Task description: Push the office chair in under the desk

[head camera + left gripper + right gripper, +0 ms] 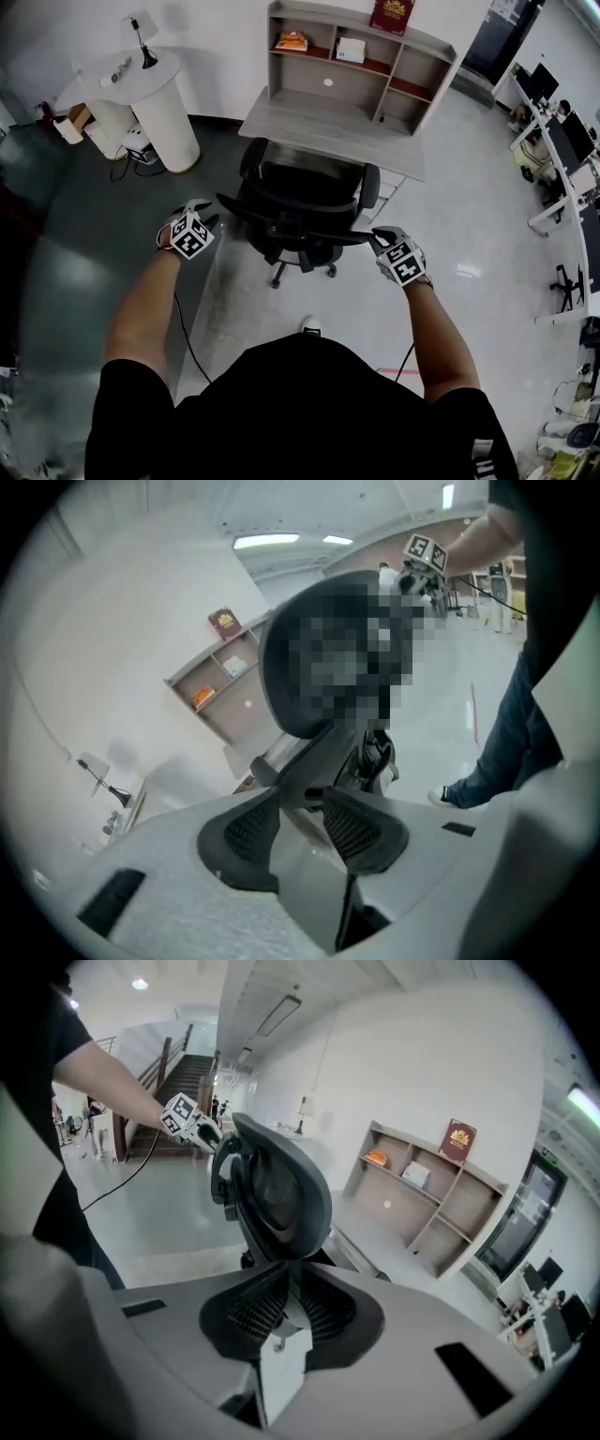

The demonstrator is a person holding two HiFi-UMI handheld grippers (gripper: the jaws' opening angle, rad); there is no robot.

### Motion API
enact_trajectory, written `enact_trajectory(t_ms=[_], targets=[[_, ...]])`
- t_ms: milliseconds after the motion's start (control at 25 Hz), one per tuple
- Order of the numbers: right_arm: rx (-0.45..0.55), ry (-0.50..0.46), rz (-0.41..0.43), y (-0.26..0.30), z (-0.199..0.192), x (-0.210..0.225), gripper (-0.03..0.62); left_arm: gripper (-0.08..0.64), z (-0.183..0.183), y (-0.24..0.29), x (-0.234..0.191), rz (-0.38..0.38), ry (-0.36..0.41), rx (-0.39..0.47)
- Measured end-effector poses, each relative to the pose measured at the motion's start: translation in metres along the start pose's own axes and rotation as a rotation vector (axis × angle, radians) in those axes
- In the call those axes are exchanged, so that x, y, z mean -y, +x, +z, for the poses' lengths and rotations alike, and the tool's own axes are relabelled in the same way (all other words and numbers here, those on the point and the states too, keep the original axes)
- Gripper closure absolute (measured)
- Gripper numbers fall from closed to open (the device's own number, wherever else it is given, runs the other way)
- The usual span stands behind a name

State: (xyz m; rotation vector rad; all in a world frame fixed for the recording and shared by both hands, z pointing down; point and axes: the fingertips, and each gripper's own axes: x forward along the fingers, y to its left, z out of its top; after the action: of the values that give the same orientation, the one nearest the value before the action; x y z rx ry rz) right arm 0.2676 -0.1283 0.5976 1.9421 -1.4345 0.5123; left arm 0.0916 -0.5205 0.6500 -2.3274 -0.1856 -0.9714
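Where the darker floor lies at the far left of the head view, a white ribbed round stand [167, 111] stands by the wall, well apart from the desk; next to the right comes the left gripper [208, 216], held out at the left end of the backrest of the office chair [300, 211]; its own view shows the jaws partly closed, with both dark pads pressed on the backrest's frame edge, which runs between them. The office chair, black, stands in the middle on the pale floor just before the desk [328, 131]; its backrest is toward the person and its seat toward the desk, armrests near the desk's front edge, most of the seat out from under the top. The desk is of pale wood with a shelf unit on it, bearing an orange thing [292, 40], a white box [351, 49] and, on top, a red book [392, 14]. Right of the chair the right gripper [380, 236] meets the other end of the backrest; its jaws are nearly together, pinching the thin backrest rim at their tips. Farther right, rows of workstations [562, 141] line the room.
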Motion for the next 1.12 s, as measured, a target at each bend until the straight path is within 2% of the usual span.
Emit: enact_trajectory(t_ms=[200,360,520,640,840,1120], targets=[[0.078,0.038,-0.118,-0.024,0.014,0.004,0.577,0.468,0.034,-0.023,0.004,0.063,-0.033,0.122],[0.140,0.061,-0.189,-0.042,0.027,-0.001,0.583,0.506,0.057,-0.046,0.007,0.088,-0.144,0.254],[0.216,0.091,-0.244,-0.064,0.043,-0.007,0.584,0.534,0.073,-0.066,0.012,0.131,-0.244,0.345],[0.266,0.111,-0.270,-0.078,0.053,-0.013,0.584,0.543,0.083,-0.077,0.018,0.143,-0.303,0.390],[0.320,0.130,-0.291,-0.090,0.067,-0.025,0.584,0.543,0.101,-0.098,0.020,0.165,-0.348,0.486],[0.368,0.272,-0.298,-0.102,0.066,-0.028,0.584,0.543,0.112,-0.122,0.026,0.173,-0.392,0.566]])
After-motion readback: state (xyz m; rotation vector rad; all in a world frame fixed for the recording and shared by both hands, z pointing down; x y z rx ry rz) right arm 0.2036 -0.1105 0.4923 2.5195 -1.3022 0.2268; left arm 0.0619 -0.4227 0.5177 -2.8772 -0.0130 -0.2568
